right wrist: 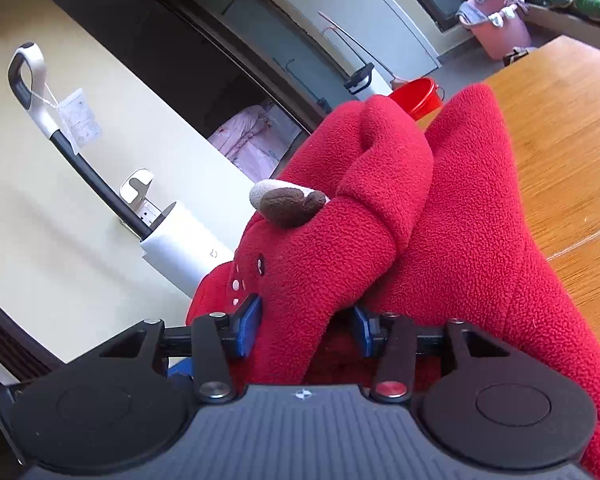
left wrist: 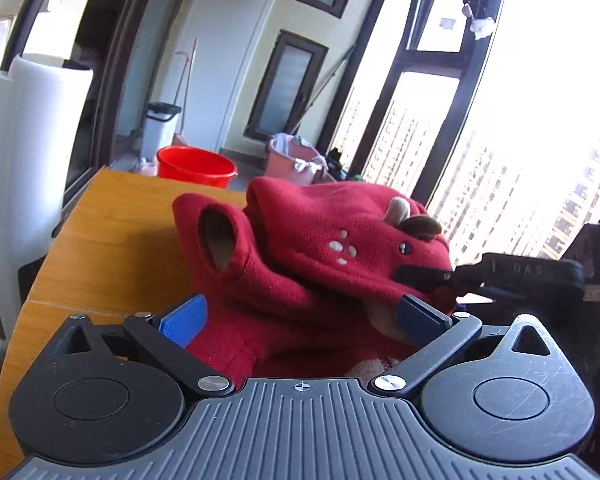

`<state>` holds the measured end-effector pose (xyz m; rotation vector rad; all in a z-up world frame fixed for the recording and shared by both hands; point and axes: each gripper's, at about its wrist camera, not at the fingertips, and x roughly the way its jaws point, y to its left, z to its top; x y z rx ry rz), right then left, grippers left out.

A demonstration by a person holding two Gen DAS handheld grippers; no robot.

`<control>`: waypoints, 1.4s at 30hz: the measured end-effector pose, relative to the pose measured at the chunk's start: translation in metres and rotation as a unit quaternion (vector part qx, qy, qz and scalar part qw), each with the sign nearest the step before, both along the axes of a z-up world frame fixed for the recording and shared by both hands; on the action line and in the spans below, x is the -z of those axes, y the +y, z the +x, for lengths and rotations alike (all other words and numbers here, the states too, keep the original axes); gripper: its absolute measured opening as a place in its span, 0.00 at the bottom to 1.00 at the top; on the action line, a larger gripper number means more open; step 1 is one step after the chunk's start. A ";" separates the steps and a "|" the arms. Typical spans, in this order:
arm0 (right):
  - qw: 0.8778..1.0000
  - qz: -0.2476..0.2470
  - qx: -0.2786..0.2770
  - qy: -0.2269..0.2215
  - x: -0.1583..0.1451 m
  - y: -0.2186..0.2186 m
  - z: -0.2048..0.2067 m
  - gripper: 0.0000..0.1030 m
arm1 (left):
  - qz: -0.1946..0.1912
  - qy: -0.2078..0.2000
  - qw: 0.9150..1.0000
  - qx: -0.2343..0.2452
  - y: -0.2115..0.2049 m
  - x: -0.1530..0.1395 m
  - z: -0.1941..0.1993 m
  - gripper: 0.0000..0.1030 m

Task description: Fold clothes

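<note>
The right gripper point(right wrist: 306, 330) pinches the red fleece hooded garment point(right wrist: 440, 216); the left gripper point(left wrist: 300, 320) stands wide around bunched fleece, lifted above the wooden table point(left wrist: 112, 240). Both should lower it flat, smoothing the hood.

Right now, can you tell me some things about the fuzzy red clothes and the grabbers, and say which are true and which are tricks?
1. The red fleece garment has a little brown and cream horn sewn on. True.
2. The garment lies on a glass table. False: it is on a wooden table.
3. The right gripper has fleece between its blue fingers. True.
4. The round plastic bucket behind the table is green. False: it is red.
5. The left gripper is far from the garment. False: fleece sits between its fingers.
</note>
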<state>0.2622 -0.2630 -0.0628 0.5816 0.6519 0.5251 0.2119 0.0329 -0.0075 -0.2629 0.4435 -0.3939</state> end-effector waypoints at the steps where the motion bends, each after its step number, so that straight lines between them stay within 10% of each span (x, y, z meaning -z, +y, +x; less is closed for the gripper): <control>1: 1.000 -0.019 -0.002 -0.010 -0.003 0.003 -0.003 0.51 | -0.010 -0.017 1.000 0.003 -0.001 -0.009 -0.003 1.00; 7: 0.999 -0.038 0.003 -0.025 -0.007 0.013 -0.002 0.55 | 0.014 -0.057 0.998 0.028 -0.039 -0.037 0.024 0.97; 10: 0.998 -0.054 0.004 -0.034 -0.012 0.010 -0.007 0.58 | 0.060 -0.015 0.998 0.027 -0.054 -0.012 0.055 0.61; 16: 0.993 -0.094 0.029 -0.067 -0.033 -0.020 -0.031 0.73 | 0.047 0.019 0.999 -0.005 -0.037 0.022 0.063 0.74; 19: 0.986 -0.100 0.037 -0.129 -0.060 -0.026 -0.034 0.50 | 0.046 0.022 0.999 -0.006 -0.037 0.023 0.067 0.77; 23: 0.976 -0.106 0.035 -0.187 -0.086 -0.009 -0.018 0.47 | 0.050 0.020 0.999 -0.006 -0.035 0.024 0.066 0.79; 30: 0.982 -0.159 0.037 -0.100 -0.035 0.024 0.037 0.52 | 0.054 0.022 0.998 -0.005 -0.035 0.024 0.068 0.82; 38: 0.980 -0.150 0.057 -0.115 -0.019 0.013 0.020 0.52 | 0.050 0.016 0.998 -0.019 -0.032 0.015 0.057 0.85; 42: 0.981 -0.127 0.069 -0.132 -0.017 0.005 0.011 0.56 | -0.027 0.039 0.998 0.031 -0.024 0.007 0.038 0.80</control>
